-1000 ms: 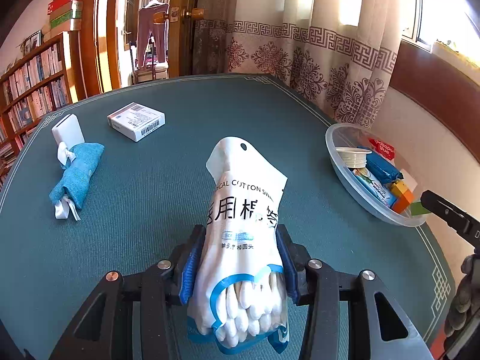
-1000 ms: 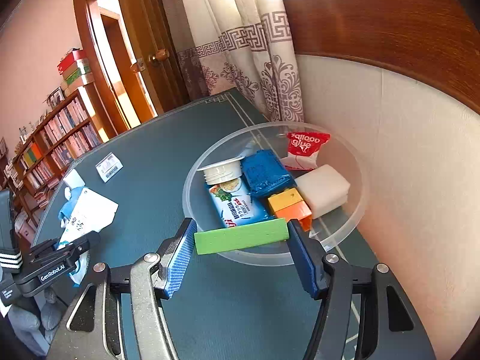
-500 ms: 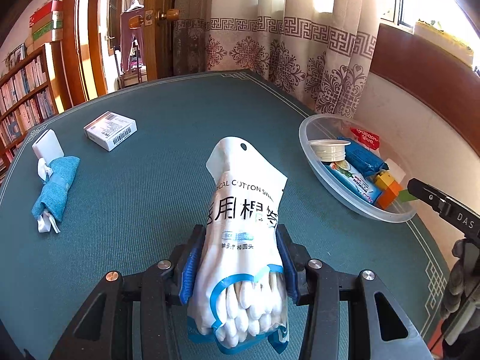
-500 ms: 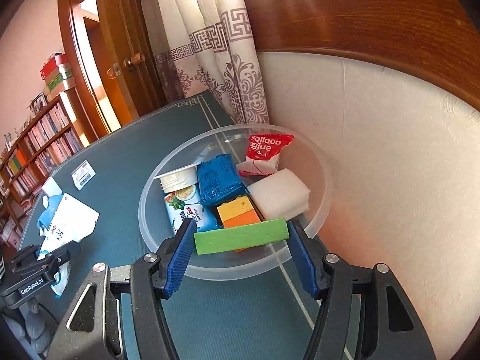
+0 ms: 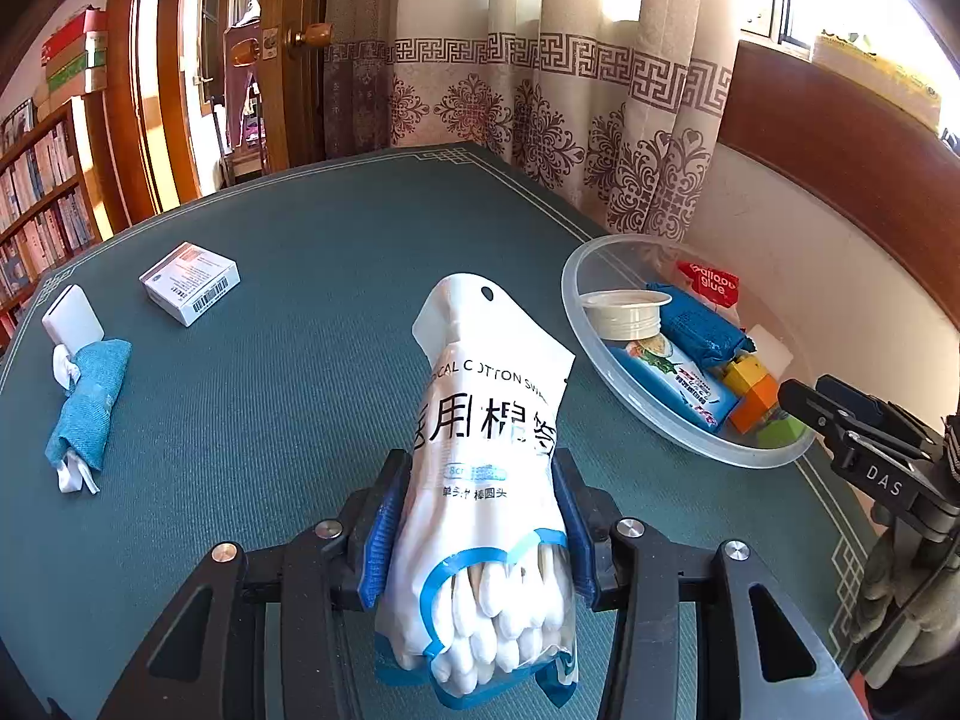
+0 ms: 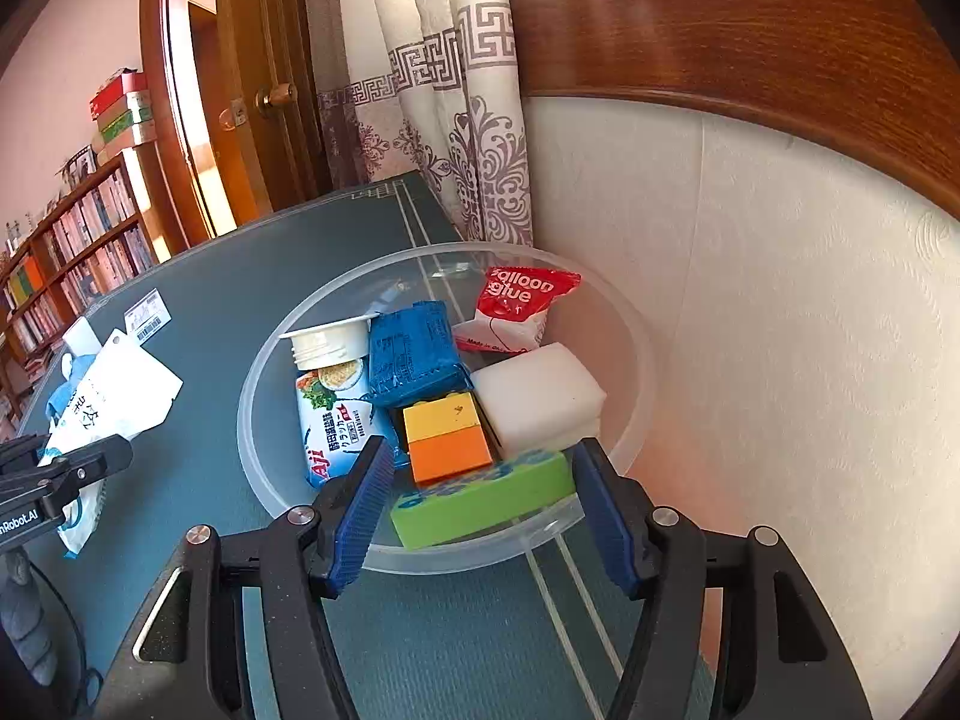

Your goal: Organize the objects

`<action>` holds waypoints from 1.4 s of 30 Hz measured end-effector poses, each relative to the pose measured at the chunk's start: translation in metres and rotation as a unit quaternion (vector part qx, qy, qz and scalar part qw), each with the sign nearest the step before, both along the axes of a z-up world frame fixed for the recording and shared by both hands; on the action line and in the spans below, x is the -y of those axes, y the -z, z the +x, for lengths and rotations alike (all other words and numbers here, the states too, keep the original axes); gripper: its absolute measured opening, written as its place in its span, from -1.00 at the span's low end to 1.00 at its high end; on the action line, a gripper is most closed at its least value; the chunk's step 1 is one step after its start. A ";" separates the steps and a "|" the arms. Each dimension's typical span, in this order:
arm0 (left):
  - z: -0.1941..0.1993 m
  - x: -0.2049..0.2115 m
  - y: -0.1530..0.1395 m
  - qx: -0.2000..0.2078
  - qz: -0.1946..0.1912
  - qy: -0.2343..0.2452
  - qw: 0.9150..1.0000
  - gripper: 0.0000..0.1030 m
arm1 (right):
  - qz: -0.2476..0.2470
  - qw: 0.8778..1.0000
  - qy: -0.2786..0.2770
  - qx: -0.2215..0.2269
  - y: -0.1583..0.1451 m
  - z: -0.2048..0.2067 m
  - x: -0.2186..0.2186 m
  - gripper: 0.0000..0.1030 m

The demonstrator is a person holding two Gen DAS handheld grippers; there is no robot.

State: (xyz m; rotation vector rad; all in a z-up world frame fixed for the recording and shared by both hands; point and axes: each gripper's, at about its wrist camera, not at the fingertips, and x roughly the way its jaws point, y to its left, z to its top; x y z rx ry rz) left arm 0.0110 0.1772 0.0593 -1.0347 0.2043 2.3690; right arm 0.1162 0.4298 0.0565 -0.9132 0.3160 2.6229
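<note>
A: The right gripper (image 6: 480, 504) has the green block (image 6: 480, 501) between its blue pads, jaws about half spread, low over the near rim of the clear bowl (image 6: 624, 324). From here I cannot tell whether the pads press on the block or have just let it go; its near edge looks to sit at the rim.

B: I'd want it further in before a release. If it balances on the rim it could tip out onto the worktop (image 5: 300, 300). Easing it forward to lie against the yellow-and-orange block (image 6: 447, 435) and the white sponge (image 6: 540, 396) seems the safer spot.

A: The left gripper (image 5: 477, 534) is clamped narrow on the bag of cotton swabs (image 5: 489, 450), held up above the worktop, to the left of the bowl.

B: That one should wait until the right side is clear. The bowl is crowded, and the bag is tall and soft, so it may need laying flat across the top.

A: Any writing you can read?

B: The bag says "COTTON SW" and then it's creased, with large Chinese characters below. The red sachet (image 6: 516, 309) reads "balloon glue". The blue-and-white snack packet (image 6: 336, 420) shows "Aji". The right gripper's body carries "DAS". The white box (image 5: 189, 282) has a barcode, but its print is too small.
</note>
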 end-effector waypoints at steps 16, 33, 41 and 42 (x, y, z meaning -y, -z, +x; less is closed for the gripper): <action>0.003 -0.045 -0.017 -0.005 0.014 0.053 0.999 -0.05 | -0.002 1.000 -0.005 -0.013 -0.004 0.009 -0.003 0.26; 0.008 -0.131 -0.026 0.002 0.034 0.154 0.988 -0.05 | -0.019 1.000 0.001 -0.015 0.005 0.013 -0.016 0.26; 0.004 -0.152 -0.012 0.014 0.024 0.171 0.985 -0.05 | -0.028 0.999 0.010 -0.012 0.010 0.010 -0.023 0.26; 0.003 -0.153 -0.010 0.016 0.024 0.170 0.985 -0.05 | -0.029 0.999 0.010 -0.012 0.011 0.010 -0.023 0.27</action>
